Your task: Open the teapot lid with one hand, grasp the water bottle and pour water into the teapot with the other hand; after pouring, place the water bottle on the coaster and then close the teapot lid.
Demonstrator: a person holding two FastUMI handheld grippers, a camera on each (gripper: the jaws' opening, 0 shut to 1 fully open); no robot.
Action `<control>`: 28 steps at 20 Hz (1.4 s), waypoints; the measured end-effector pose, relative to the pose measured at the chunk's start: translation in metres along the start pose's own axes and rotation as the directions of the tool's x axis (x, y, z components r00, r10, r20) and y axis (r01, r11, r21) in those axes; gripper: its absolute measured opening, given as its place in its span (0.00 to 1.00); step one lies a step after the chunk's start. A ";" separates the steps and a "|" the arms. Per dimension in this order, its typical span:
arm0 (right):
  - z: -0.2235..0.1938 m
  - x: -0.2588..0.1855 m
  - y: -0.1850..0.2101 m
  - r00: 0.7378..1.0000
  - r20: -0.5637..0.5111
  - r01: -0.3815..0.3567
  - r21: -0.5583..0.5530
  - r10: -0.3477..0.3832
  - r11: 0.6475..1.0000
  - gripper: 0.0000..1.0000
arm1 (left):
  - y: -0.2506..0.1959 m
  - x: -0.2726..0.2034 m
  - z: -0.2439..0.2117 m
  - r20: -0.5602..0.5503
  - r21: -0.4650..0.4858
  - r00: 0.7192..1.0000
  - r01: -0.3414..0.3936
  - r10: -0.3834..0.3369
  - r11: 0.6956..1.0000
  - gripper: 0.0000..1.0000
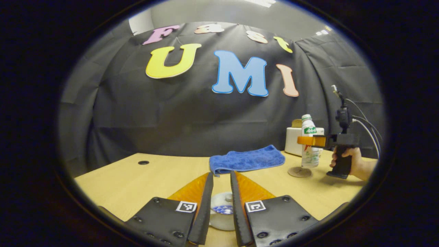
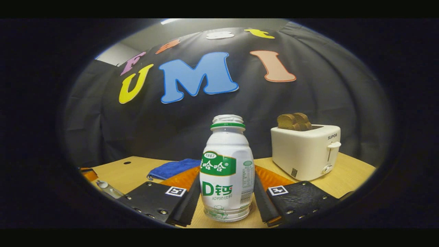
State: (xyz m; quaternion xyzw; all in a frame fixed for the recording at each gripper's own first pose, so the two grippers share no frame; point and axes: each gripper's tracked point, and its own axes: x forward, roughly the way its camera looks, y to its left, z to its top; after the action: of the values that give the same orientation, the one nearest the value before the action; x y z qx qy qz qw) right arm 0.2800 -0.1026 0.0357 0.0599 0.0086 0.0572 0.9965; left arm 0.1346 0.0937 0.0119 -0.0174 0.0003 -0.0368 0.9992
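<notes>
Blue towel [image 1: 247, 160] lies folded toward the far side of the light wooden table [image 1: 137, 181], roughly mid-table. White toaster [image 2: 306, 151] stands at far right, close to the black cloth backdrop [image 1: 164, 113], with two brown slices, probably bread [image 2: 294, 121], sticking up from its slots. Small dark round hole [image 1: 143, 162] in the tabletop at far left.

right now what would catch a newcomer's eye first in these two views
The white bottle stands upright between the right gripper fingers, with a toaster holding toast behind it to the right. In the left gripper view, the left gripper straddles the teapot lid, and a blue cloth lies on the table beyond.
</notes>
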 end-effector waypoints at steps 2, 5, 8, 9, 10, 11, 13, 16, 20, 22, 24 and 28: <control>-0.004 0.010 0.001 1.000 0.004 0.003 -0.046 -0.003 0.999 0.72 | 0.002 0.000 0.002 0.014 -0.004 1.000 0.000 0.000 1.000 0.41; -0.009 0.020 0.005 1.000 -0.001 -0.002 -0.064 0.002 0.998 0.72 | 0.002 0.001 0.000 0.010 -0.016 1.000 0.005 -0.005 1.000 0.41; -0.016 0.025 0.004 1.000 -0.016 -0.004 -0.095 0.002 0.995 0.72 | 0.002 0.003 -0.001 0.009 -0.015 1.000 0.002 -0.002 1.000 0.37; -0.014 0.025 0.007 1.000 -0.001 -0.009 -0.098 0.009 0.995 0.72 | 0.002 0.003 -0.001 0.011 -0.016 1.000 0.003 -0.002 1.000 0.41; -0.017 0.027 0.006 1.000 -0.009 -0.005 -0.103 0.004 0.995 0.72 | 0.002 0.002 -0.001 0.010 -0.014 1.000 0.003 -0.002 1.000 0.41; -0.017 0.025 0.006 1.000 -0.011 -0.009 -0.106 0.008 0.994 0.72 | 0.002 0.003 -0.001 0.008 -0.012 1.000 0.004 -0.004 1.000 0.37; -0.016 0.021 0.007 1.000 -0.002 -0.007 -0.099 0.007 0.995 0.72 | 0.001 0.003 -0.003 0.007 -0.010 1.000 0.007 -0.007 1.000 0.41; -0.019 0.013 0.005 1.000 -0.015 -0.003 -0.094 0.001 0.996 0.72 | 0.001 0.002 -0.002 0.008 -0.012 1.000 0.008 -0.008 1.000 0.41; -0.022 0.009 0.003 0.999 -0.015 0.030 -0.175 -0.034 0.984 0.75 | 0.003 0.002 -0.002 0.010 -0.023 1.000 0.007 -0.007 1.000 0.40; -0.024 0.008 0.004 0.999 -0.019 0.029 -0.211 -0.034 0.977 0.79 | 0.005 0.002 -0.003 0.010 -0.028 1.000 0.004 -0.004 1.000 0.41; -0.025 0.000 0.012 1.000 -0.018 0.016 -0.213 -0.020 0.977 0.93 | 0.006 0.002 -0.003 0.010 -0.034 1.000 0.003 -0.003 0.999 0.37; -0.016 -0.006 0.011 1.000 0.010 0.024 -0.223 -0.023 0.974 0.94 | 0.008 0.002 -0.003 0.011 -0.037 1.000 -0.001 0.002 0.999 0.37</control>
State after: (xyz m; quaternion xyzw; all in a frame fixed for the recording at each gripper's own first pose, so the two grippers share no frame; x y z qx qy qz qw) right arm 0.2721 -0.0907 0.0212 -0.0523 -0.0010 0.0458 0.9976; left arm 0.1374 0.1013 0.0086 -0.0361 -0.0044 -0.0360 0.9987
